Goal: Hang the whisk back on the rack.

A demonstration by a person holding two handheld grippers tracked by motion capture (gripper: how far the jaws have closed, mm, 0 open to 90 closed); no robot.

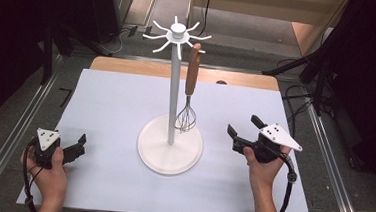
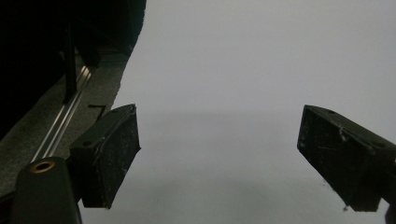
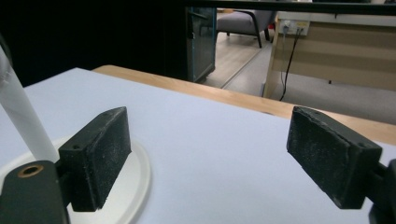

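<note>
A white stand point(image 1: 170, 145) sits mid-worktop point(image 1: 111, 100), and a wooden-handled whisk point(image 1: 189, 93) hangs from one of its top hooks. The left tongs point(image 1: 77, 147) near the front left corner and the right tongs point(image 1: 243, 127) near the right edge both gape wide, holding nothing.

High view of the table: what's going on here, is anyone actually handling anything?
Nothing is being handled right now. A person holds a gripper in each hand over the white sheet: the left gripper near the table's left corner, the right gripper to the right of the white hook stand. Both have their jaws apart with nothing between them. A wooden-handled whisk hangs from one of the stand's hooks, its wire head just above the round base.
</note>
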